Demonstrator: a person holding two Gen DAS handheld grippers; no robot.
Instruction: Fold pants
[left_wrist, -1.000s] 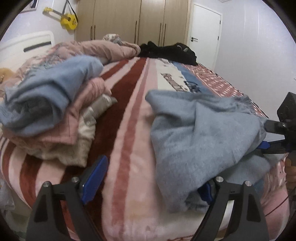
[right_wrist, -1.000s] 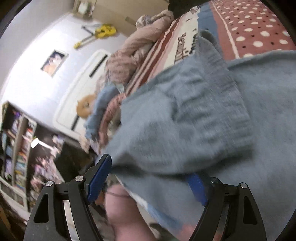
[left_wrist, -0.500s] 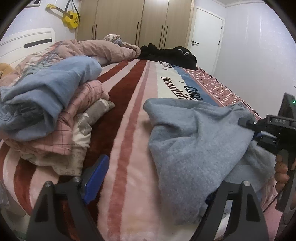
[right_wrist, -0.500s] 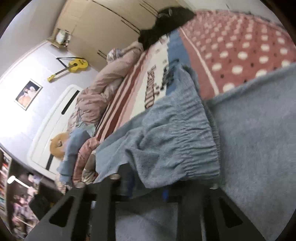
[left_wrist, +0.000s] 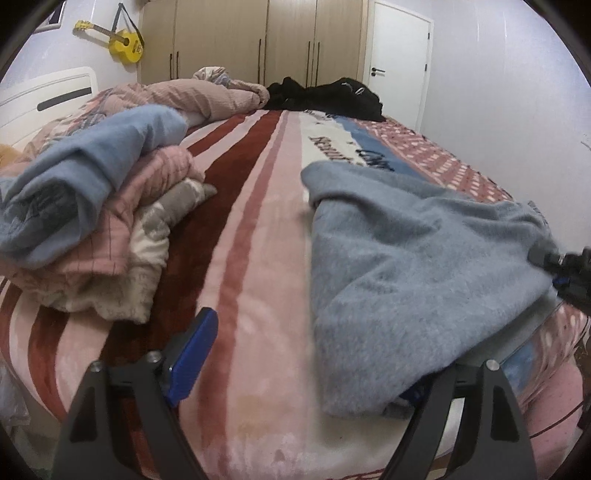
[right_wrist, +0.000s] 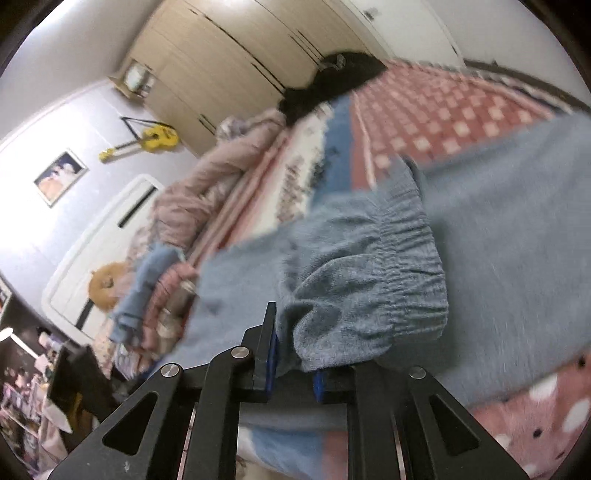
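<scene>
Right now the grey-blue pants (left_wrist: 406, 258) lie rumpled on the striped blanket (left_wrist: 258, 258) w/ lettering, toward the right side of the bed, near its near edge. The right gripper (right_wrist: 293, 363) has its jaws nearly together, pinched on the gathered elastic waistband (right_wrist: 388, 280); they've just been closing, and cloth sits between the blue pads. In the left wrist view that same gripper (left_wrist: 554, 269) shows at the far right edge, black w/ a bit of blue, biting the pants' right side where the fabric pulls taut.

The left gripper (left_wrist: 303, 362) hangs over the near edge of the bed w/ jaws wide. Its left pad (left_wrist: 194, 354) is bare above the blanket; the other finger sits just under the near hem of the pants, pad mostly hidden by cloth. Nothing pressed between them.

To the left of the pants, well apart, sits a pile of clothes (left_wrist: 92, 221): blue top layer, pink check below, cream at the bottom. A black garment (left_wrist: 325, 98) lies at the far end of the bed. Behind: wardrobe (left_wrist: 258, 37), white door (left_wrist: 399, 62), yellow guitar (left_wrist: 123, 38) on the wall. Right wrist view is motion-blurred.
</scene>
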